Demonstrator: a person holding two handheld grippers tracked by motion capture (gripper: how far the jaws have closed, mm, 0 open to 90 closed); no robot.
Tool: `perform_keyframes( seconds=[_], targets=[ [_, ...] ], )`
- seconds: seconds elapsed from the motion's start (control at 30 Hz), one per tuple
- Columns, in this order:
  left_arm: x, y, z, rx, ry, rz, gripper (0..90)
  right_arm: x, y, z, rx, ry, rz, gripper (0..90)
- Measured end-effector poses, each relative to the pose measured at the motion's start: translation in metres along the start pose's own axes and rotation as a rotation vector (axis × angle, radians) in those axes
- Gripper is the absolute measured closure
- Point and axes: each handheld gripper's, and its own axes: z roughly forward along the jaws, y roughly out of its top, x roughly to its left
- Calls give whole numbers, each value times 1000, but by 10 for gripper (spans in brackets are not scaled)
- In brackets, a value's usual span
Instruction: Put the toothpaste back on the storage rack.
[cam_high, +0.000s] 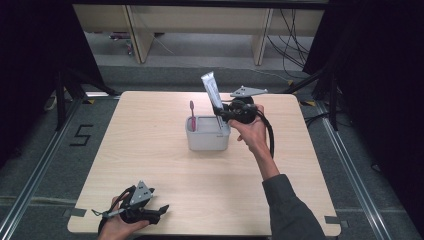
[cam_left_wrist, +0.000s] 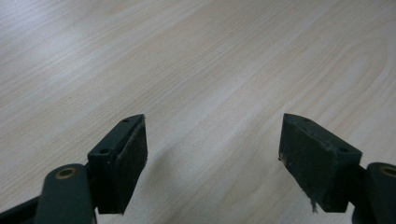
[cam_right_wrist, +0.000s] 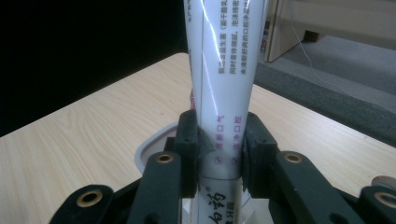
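The right gripper (cam_right_wrist: 218, 154) is clamped on a white tube (cam_right_wrist: 226, 70) w/ jaws tight on its lower part; the tube is held nearly upright, tilted a bit, over the right end of a grey box (cam_high: 207, 140) near the table (cam_high: 150, 165) centre, toward the far edge. A pink toothbrush (cam_high: 192, 116) is stood in the box's left end. The left gripper (cam_left_wrist: 212, 156) is held wide open & empty, low over the table at the near left corner.

The table (cam_high: 165, 165) is pale wood-grain laminate, smooth with a soft sheen. On it, the holder (cam_high: 207, 139) looks like matt grey plastic. The tube (cam_right_wrist: 226, 79) above the holder is glossy white plastic with printed text. The pink toothbrush (cam_high: 192, 114) inside the holder looks plastic. The left gripper's pads (cam_left_wrist: 128, 161) are matt black, slightly scuffed.
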Motion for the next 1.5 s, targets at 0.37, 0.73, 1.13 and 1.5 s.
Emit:
perform_keyframes(
  seconds=[0.37,0.73,1.13,1.5],
  targets=[
    [-1,0,1,-3,-3,-11,232,2,8,15,-29,-1,-1,724],
    [0,0,-1,3,-5,1,233,3,8,36,-36,-9,13,723],
    [-2,0,0,7,-12,5,233,-1,2,48,-31,-13,62,722],
    [-3,0,0,7,-14,7,233,-1,-7,59,-5,-33,56,719]
  ],
)
